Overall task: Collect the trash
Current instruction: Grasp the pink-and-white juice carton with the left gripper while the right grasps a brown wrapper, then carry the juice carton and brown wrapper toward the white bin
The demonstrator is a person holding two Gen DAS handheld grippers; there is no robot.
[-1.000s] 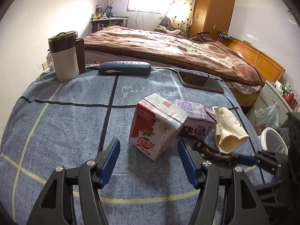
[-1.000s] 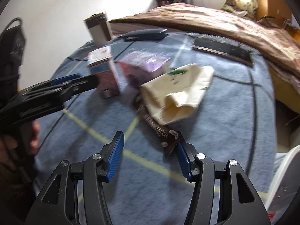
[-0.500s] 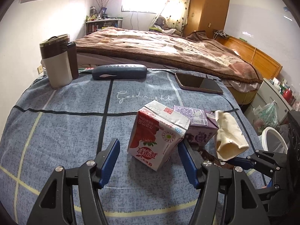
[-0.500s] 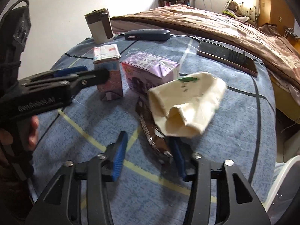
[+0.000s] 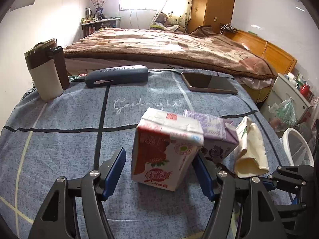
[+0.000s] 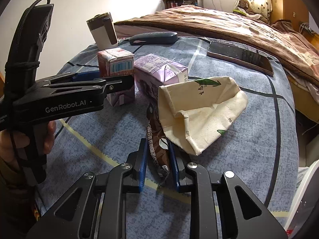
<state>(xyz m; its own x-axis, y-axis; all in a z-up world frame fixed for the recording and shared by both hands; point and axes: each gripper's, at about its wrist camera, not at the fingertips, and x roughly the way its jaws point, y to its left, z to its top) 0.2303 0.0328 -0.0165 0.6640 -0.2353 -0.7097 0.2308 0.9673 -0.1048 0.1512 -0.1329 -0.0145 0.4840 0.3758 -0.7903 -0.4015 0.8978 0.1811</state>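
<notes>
Brown snack wrapper flat on the blue patterned cloth, lying lengthwise between the blue pads of the right gripper, pinched narrow around its near end. Far end of the wrapper tucked under the edge of a crumpled cream paper bag, mouth open toward the camera, nothing visible inside it.

Just behind the bag, a purple drink carton on its side, touching a red-and-white drink carton standing slightly tilted. Tops of both cartons folded shut; contents not visible. Left gripper spread wide around the red-and-white carton, left pad clear of it, right pad close beside its right face; contact there not discernible. Same gripper seen side-on from the right wrist camera, a hand wrapped on its handle.

Further back on the cloth: a dark phone lying flat to the right, a dark blue glasses case closed at the far edge, a lidded white-and-brown mug upright at the far left corner.

Beyond the cloth, a bed with a brown blanket. Down at the right, past the cloth's edge, the rim of a white bin, inside hidden, with a filled plastic bag on the floor behind it.
</notes>
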